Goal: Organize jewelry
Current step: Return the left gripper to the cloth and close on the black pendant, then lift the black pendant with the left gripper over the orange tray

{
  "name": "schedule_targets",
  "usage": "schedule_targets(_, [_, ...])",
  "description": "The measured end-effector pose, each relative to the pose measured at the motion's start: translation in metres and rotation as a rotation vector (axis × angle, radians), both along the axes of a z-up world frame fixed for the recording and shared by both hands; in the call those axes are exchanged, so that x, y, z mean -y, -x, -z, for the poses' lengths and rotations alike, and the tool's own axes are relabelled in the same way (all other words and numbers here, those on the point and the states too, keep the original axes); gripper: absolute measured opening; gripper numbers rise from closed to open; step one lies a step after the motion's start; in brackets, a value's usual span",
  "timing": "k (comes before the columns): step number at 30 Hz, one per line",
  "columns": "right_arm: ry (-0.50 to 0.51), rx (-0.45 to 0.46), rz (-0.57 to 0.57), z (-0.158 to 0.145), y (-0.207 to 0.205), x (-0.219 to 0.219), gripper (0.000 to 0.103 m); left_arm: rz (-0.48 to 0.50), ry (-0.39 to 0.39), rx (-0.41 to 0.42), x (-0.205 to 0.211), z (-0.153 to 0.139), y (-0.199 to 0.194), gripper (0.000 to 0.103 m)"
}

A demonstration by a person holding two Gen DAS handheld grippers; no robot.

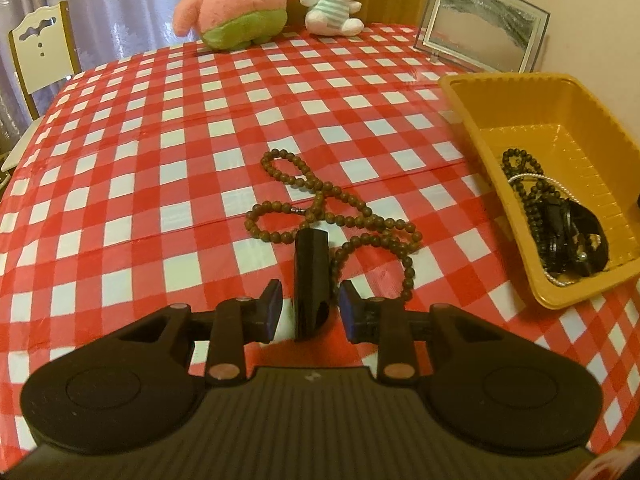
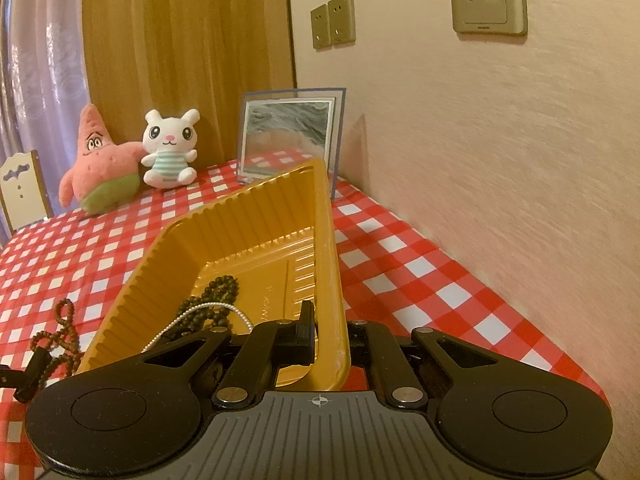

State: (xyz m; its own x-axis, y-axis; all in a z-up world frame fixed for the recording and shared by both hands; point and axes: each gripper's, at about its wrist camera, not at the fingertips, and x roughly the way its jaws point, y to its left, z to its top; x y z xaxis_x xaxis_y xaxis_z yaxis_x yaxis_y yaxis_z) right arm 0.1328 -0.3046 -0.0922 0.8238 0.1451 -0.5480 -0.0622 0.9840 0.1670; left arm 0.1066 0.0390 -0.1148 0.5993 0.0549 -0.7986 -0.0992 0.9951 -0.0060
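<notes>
A brown bead necklace (image 1: 320, 204) lies looped on the red-and-white checked tablecloth, and its black pendant (image 1: 312, 264) points toward me. My left gripper (image 1: 310, 304) straddles the pendant, open, with a gap showing between each blue pad and the pendant. To the right stands a yellow plastic tray (image 1: 476, 136) holding dark beads (image 1: 520, 160) and a thin pearl strand. In the right wrist view my right gripper (image 2: 332, 336) is shut on the tray's (image 2: 240, 240) near wall, one finger inside and one outside. The brown necklace (image 2: 60, 332) shows at that view's left edge.
Two plush toys, a pink one (image 1: 236, 8) and a white one (image 1: 332, 0), sit at the table's far edge. A glass picture frame (image 1: 480, 28) stands behind the tray by the wall. A white chair (image 1: 40, 52) stands past the table's left side.
</notes>
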Motion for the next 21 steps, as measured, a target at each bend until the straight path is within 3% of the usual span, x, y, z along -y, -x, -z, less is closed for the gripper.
schedule_targets(8, [-0.002, -0.001, 0.003, -0.001, 0.0, 0.0, 0.006, -0.006, -0.021, -0.025, 0.0, 0.012, -0.02, 0.027])
schedule_targets(12, [-0.003, -0.001, 0.003, -0.001, 0.0, 0.0, 0.006, -0.008, -0.017, -0.018, -0.004, 0.011, -0.018, 0.02])
schedule_targets(21, [-0.004, -0.002, 0.003, 0.0, -0.002, 0.001, 0.006, -0.056, 0.0, -0.034, -0.024, 0.012, -0.009, 0.02])
